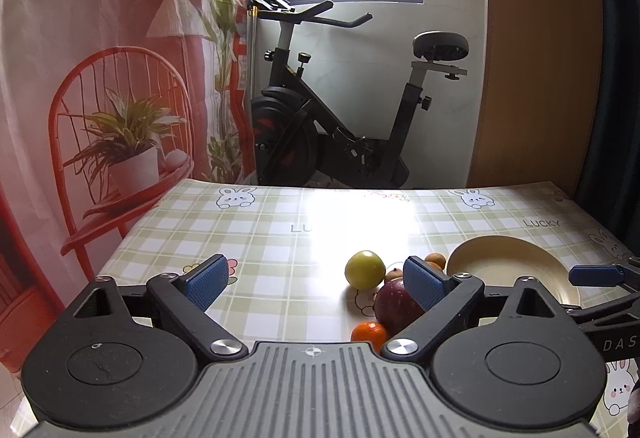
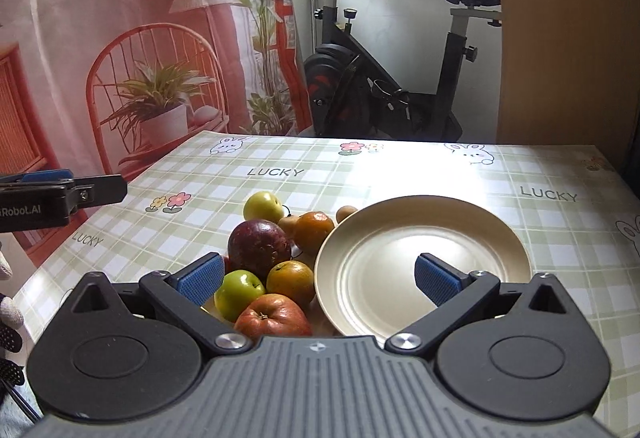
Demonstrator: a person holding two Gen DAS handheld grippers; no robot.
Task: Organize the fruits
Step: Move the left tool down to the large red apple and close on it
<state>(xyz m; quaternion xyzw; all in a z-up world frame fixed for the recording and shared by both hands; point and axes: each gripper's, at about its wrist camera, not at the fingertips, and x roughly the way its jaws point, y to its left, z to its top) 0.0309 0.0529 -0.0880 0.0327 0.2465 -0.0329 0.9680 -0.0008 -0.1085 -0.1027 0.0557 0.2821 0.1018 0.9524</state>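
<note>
A pile of fruit lies on the checked tablecloth left of an empty cream plate [image 2: 424, 262]. In the right wrist view I see a dark purple fruit [image 2: 259, 248], a yellow-green apple [image 2: 264, 207], two oranges [image 2: 314, 231] [image 2: 290, 282], a green apple [image 2: 238, 293], a red apple [image 2: 273, 316] and small brown fruits [image 2: 345, 214]. My right gripper [image 2: 318, 282] is open above the fruit and the plate's left rim, holding nothing. My left gripper [image 1: 316, 280] is open too, left of the yellow-green apple [image 1: 365, 269], purple fruit [image 1: 398, 305] and an orange [image 1: 370, 333]. The plate [image 1: 512, 274] sits right of them.
An exercise bike [image 1: 340, 106] stands beyond the table's far edge. A red printed curtain [image 1: 100, 78] hangs at the left, a wooden panel [image 1: 540, 58] at the right. The left gripper's side [image 2: 60, 194] shows at the left edge of the right wrist view, over the table's left side.
</note>
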